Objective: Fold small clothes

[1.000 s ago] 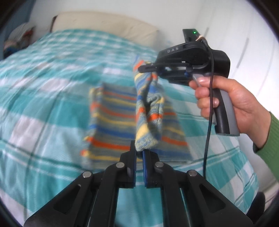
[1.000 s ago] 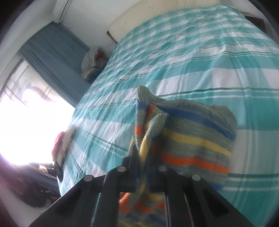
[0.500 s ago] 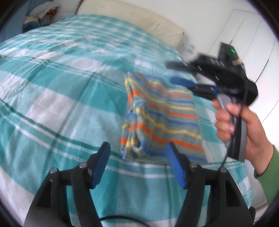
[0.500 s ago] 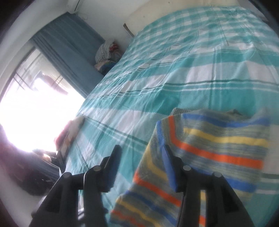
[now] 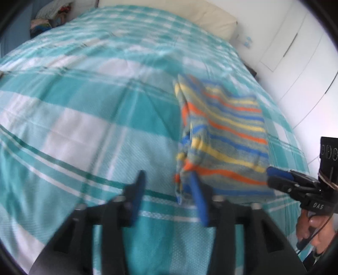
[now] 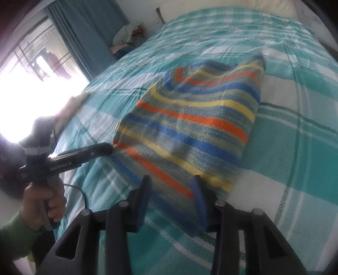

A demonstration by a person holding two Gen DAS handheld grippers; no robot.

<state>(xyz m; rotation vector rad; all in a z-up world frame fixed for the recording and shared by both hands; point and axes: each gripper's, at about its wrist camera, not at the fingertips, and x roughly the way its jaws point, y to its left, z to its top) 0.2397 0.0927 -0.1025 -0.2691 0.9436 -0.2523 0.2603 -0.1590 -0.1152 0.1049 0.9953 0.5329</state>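
Now the bed (image 5: pixel 88 118) with the teal check cover is carrying the folded striped knit garment (image 5: pixel 224 135), lying flat near its right edge. Left tool (image 5: pixel 166 190) and right tool (image 6: pixel 171 196) are both hovering released over its near edge, the left's jaws just narrowing slightly, nothing gripped.

Layout, all relative to the folded garment (image 5: pixel 224 135): it lay flat on the bedspread (image 5: pixel 84 118), toward the bed's right side in the left wrist view. Pillow (image 5: pixel 211 17) sat well behind it at the head of the bed. Pile of clothes (image 6: pixel 126 38) sat far behind and to its left, off the bed by the curtain (image 6: pixel 88 27). Left gripper (image 5: pixel 166 190) was at its near left corner, right gripper (image 6: pixel 171 198) at its near edge. Wardrobe doors (image 5: pixel 295 52) stood to its right, beyond the bed.
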